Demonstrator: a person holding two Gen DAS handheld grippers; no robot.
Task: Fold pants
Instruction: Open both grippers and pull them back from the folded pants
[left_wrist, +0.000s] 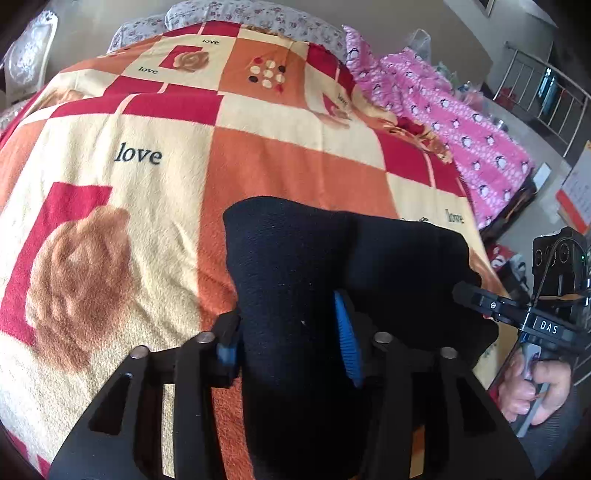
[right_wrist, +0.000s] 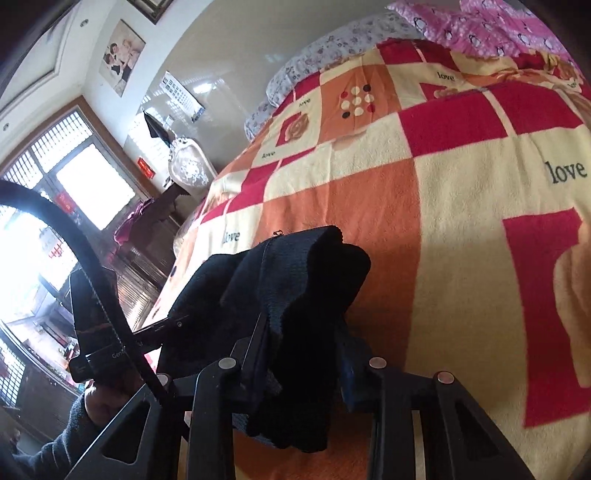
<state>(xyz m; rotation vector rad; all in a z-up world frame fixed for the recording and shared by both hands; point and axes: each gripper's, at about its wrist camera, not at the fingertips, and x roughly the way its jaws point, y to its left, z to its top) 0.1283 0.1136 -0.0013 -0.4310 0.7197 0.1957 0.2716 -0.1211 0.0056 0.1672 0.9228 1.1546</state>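
Left gripper (left_wrist: 291, 343) clamps the black pants (left_wrist: 314, 266); right gripper (right_wrist: 303, 365) pinches them too, above the checked blanket (left_wrist: 147, 155).

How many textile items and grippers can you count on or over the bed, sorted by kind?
Black pants: 1
Checked "love" blanket: 1
Pink penguin-print fabric: 1
Floral pillows: 2, at the far end
Grippers: 2, left gripper and right gripper, both clamped on the pants
Total: 7

A checkered "love" blanket (left_wrist: 280, 162) is covering the bed; pink penguin-print fabric (left_wrist: 454, 122), possibly bedding, is lying alongside.
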